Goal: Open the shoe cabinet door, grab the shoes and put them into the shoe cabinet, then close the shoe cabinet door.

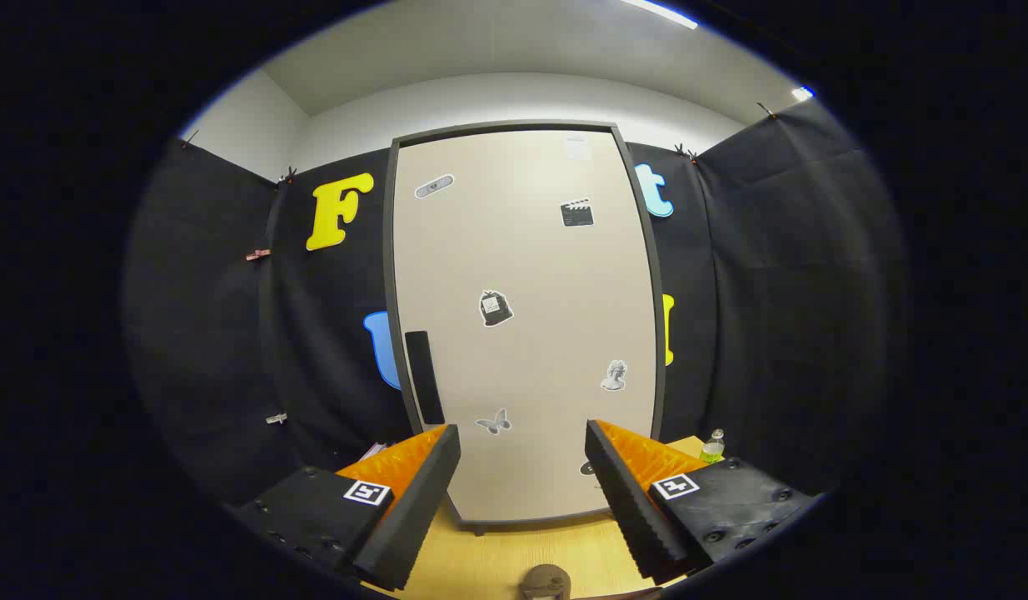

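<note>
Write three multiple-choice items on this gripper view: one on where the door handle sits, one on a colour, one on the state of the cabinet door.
1. Where is the dark handle on the cabinet door?
A. near the left edge
B. in the middle
C. near the right edge

2. What colour is the door's face?
A. red
B. beige
C. blue

3. How is the door, with the gripper before it?
A. wide open
B. taken off
C. closed

Answers:
1. A: the handle runs upright beside the left frame, above the left finger.
2. B: the panel is pale beige inside a dark frame.
3. C: the panel fills its frame, and the fingers stand apart, holding nothing.
</note>
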The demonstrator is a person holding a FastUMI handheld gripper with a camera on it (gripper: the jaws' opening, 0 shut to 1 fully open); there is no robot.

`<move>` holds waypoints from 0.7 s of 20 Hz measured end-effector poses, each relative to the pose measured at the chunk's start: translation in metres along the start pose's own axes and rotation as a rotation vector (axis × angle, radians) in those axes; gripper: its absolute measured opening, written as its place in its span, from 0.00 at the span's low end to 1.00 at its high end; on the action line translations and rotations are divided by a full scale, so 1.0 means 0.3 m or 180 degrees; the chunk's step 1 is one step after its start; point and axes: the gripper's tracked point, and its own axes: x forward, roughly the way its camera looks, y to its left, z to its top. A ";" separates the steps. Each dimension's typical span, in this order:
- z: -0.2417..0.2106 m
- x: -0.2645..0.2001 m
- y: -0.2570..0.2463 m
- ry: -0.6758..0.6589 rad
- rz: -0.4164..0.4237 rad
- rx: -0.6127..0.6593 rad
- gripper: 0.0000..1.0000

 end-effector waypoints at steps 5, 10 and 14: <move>0.003 0.014 0.001 -0.0008 -0.0027 -0.0048 0.98; 0.023 0.029 0.009 -0.0039 -0.0024 -0.0103 0.98; 0.028 0.039 0.026 -0.0056 -0.0022 -0.0151 0.98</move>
